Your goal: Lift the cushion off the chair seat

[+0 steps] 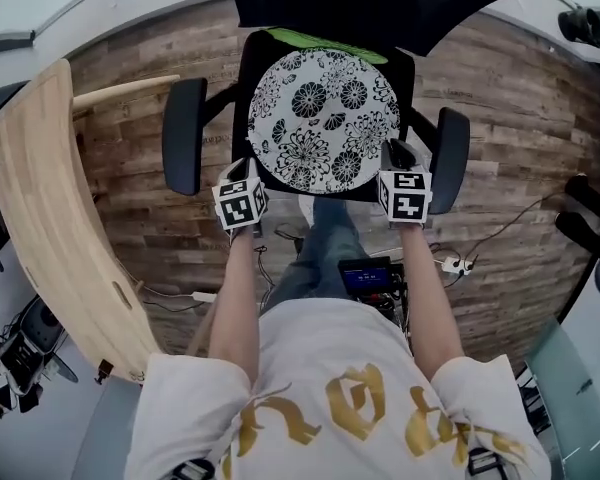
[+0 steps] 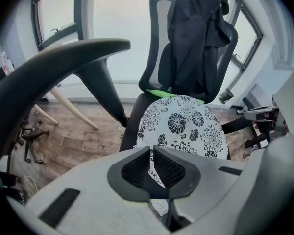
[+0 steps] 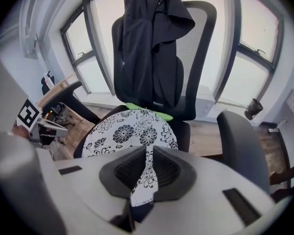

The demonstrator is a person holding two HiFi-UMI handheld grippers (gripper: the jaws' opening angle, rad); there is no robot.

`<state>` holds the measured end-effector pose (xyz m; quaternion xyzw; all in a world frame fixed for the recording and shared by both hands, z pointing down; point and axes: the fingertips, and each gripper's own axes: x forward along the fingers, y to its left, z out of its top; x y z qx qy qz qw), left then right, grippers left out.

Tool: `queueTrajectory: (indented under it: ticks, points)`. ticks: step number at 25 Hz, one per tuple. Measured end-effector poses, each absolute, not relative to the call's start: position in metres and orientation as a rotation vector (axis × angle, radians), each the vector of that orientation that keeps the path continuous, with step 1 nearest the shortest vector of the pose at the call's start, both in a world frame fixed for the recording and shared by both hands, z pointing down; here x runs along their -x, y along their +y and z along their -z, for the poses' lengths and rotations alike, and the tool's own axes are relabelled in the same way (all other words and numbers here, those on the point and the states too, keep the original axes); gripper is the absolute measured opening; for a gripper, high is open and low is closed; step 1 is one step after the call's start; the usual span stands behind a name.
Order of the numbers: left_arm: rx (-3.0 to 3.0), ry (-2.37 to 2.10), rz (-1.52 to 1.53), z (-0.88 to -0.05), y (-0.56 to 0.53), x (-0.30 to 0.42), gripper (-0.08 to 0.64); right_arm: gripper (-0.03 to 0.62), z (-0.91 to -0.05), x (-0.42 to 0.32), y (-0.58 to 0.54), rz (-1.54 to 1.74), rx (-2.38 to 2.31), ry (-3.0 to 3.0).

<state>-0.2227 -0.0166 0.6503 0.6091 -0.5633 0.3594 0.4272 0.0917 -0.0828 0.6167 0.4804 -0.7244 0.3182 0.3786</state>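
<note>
A round white cushion with a black flower print [image 1: 325, 118] lies on the black seat [image 1: 242, 88] of an office chair. It also shows in the left gripper view [image 2: 186, 126] and the right gripper view [image 3: 127, 131]. My left gripper [image 1: 248, 164] sits at the cushion's front left edge. Its jaws are shut [image 2: 150, 149], and only a thin slit shows the print behind them. My right gripper [image 1: 398, 152] sits at the front right edge, also shut [image 3: 148, 148]. Nothing is held. Both grippers point steeply down.
Black armrests stand on the left [image 1: 183, 133] and right [image 1: 450, 158] of the seat. A dark jacket [image 3: 152, 48] hangs over the backrest. A lime green edge [image 1: 325, 40] shows behind the cushion. A curved wooden board [image 1: 40, 218] lies at the left. Cables and a device [image 1: 365, 276] are on the wood floor.
</note>
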Motion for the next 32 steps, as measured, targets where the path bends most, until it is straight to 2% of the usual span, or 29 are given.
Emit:
queueTrajectory:
  ticks: [2, 4, 7, 9, 15, 23, 32]
  points:
    - [-1.500, -1.414, -0.891, -0.661, -0.019, 0.224, 0.014, 0.022, -0.630, -0.092, -0.089, -0.838, -1.227, -1.836]
    - [-1.483, -1.405, -0.885, -0.672, -0.022, 0.224, 0.014, 0.091, -0.642, -0.092, -0.095, -0.845, -1.218, -1.816]
    - [-1.453, -1.387, -0.896, -0.688, -0.022, 0.224, 0.019, 0.097, -0.658, -0.095, -0.104, -0.866, -1.216, -1.792]
    - [-1.419, -1.383, -0.893, -0.700, -0.022, 0.226, 0.049, 0.101, -0.671, -0.099, -0.110, -0.905, -1.230, -1.774]
    - [-1.330, -1.385, -0.887, -0.729, -0.015, 0.235, 0.105, 0.157, -0.710, -0.111, -0.122, -0.938, -1.252, -1.697]
    - [-1.291, -1.398, -0.904, -0.758, -0.024, 0.238, 0.117, 0.196, -0.754, -0.127, -0.141, -0.930, -1.273, -1.634]
    - [-1.267, -1.447, -0.933, -0.772, -0.031, 0.246, 0.130, 0.213, -0.780, -0.138, -0.147, -0.910, -1.295, -1.588]
